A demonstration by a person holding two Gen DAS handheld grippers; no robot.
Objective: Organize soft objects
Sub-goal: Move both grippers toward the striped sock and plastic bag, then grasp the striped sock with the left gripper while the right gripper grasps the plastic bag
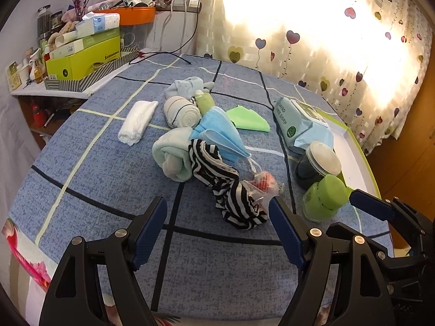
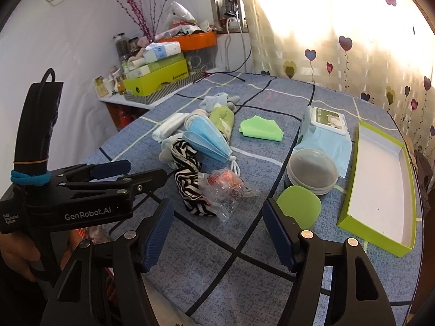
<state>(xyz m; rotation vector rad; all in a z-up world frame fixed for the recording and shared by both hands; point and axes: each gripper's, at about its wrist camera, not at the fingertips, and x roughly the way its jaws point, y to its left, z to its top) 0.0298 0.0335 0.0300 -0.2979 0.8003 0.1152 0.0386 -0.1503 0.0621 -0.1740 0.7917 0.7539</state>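
Observation:
Soft items lie in a heap on the blue checked cloth: a white folded cloth (image 1: 137, 122), a beige roll (image 1: 182, 111), a mint rolled towel (image 1: 171, 157), blue face masks (image 1: 220, 130), a black-and-white striped cloth (image 1: 223, 187) and a green cloth (image 1: 247, 119). A clear plastic bag (image 2: 225, 187) with something orange inside rests on the striped cloth's near end. My left gripper (image 1: 217, 231) hovers open just short of that end. My right gripper (image 2: 218, 228) also stands open, nothing between its fingers, with the bag a little ahead.
A wet-wipes pack (image 2: 323, 133), a clear-lidded jar (image 2: 312, 171) and a green-lidded jar (image 2: 299, 206) stand to the right. Beyond them lies an open green box (image 2: 380, 184), white inside. A cluttered shelf with boxes (image 1: 81, 54) lies at the far left. A heart-patterned curtain hangs behind.

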